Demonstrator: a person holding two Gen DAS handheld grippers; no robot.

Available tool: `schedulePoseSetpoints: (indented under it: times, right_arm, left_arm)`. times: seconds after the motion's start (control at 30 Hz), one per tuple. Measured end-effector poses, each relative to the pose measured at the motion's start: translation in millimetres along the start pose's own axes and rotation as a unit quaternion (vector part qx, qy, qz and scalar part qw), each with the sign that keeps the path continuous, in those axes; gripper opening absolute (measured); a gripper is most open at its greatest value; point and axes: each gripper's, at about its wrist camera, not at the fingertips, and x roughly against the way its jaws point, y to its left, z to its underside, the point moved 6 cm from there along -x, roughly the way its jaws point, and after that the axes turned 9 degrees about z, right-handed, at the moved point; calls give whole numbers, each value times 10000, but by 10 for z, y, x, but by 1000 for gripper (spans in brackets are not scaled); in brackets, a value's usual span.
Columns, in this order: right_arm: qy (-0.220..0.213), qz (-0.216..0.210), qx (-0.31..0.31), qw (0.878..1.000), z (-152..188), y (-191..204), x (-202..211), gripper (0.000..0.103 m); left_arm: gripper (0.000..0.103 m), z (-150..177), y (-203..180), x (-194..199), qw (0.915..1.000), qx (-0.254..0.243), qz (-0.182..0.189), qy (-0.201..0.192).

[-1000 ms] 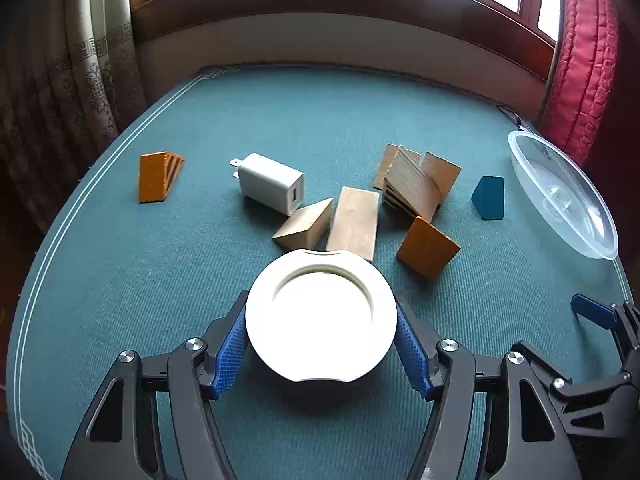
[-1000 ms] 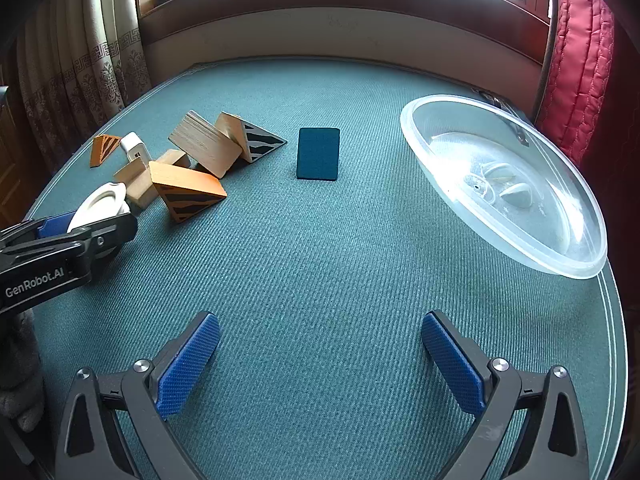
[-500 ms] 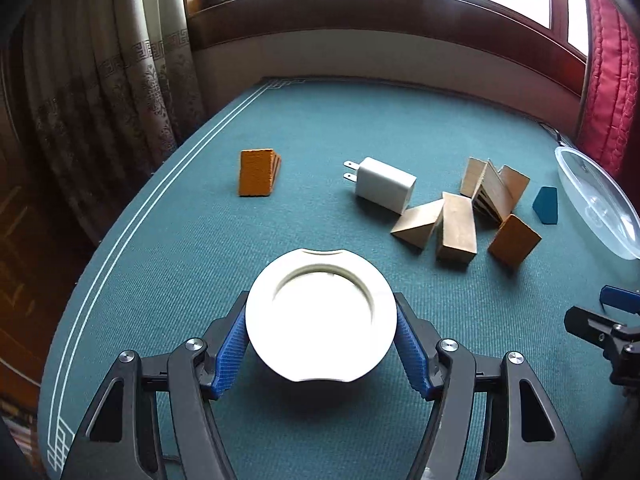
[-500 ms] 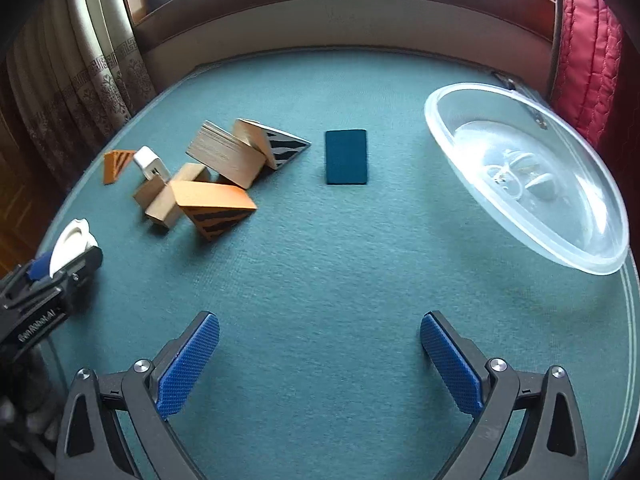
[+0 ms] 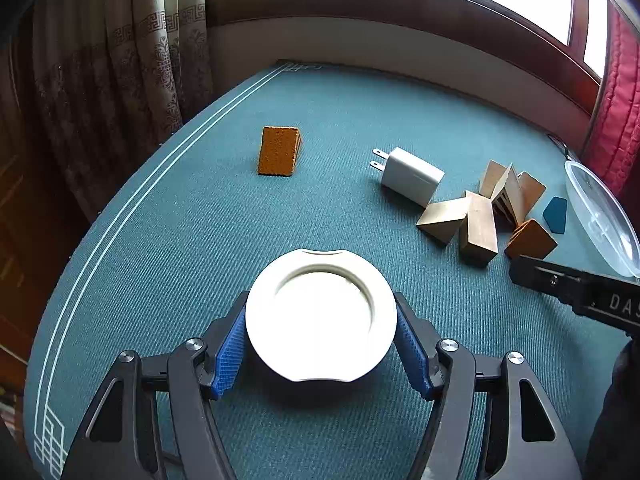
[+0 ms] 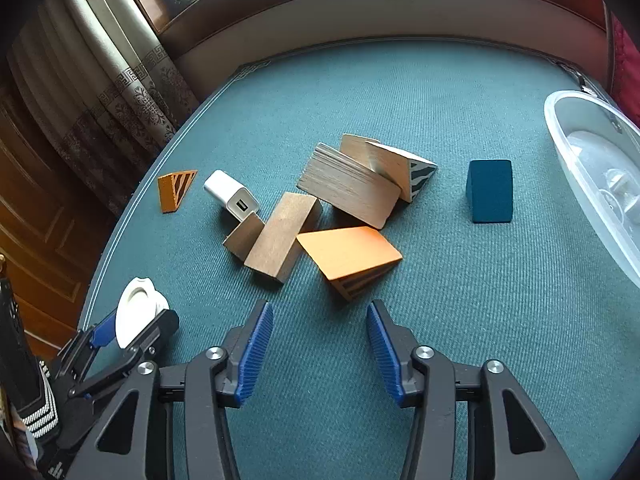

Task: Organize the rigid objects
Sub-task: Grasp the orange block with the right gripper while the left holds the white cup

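The left gripper (image 5: 320,344) clamps a round white plastic lid (image 5: 320,314). The right gripper (image 6: 320,352), jaws just narrowed around nothing, hovers just short of the orange wooden wedge (image 6: 348,256).

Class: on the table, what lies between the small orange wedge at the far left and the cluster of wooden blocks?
The white charger, lying on its side; the right wrist view shows it.

Two handheld grippers share one build: black plastic frames with triangular cut-outs, silver round-headed screws at the pivots, and jaws faced with ribbed blue pads. The left gripper (image 5: 320,350) and the right gripper (image 6: 320,354) match in form; white lettering, partly cut off, marks the right gripper's black side.
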Motion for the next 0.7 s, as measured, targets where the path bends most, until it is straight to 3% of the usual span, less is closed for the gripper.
schedulePoseSetpoints:
  times: [0.2,0.7]
  right_arm:
    - [-60,39,-321,9995,-175,45,-89,38]
    - [-456,605,-225,9969,-250,-50,-8,40]
  left_arm:
    - [67,10,-13,-9,10000,8,3,8]
    - [67,26,-35,-16,10000,7,9,14]
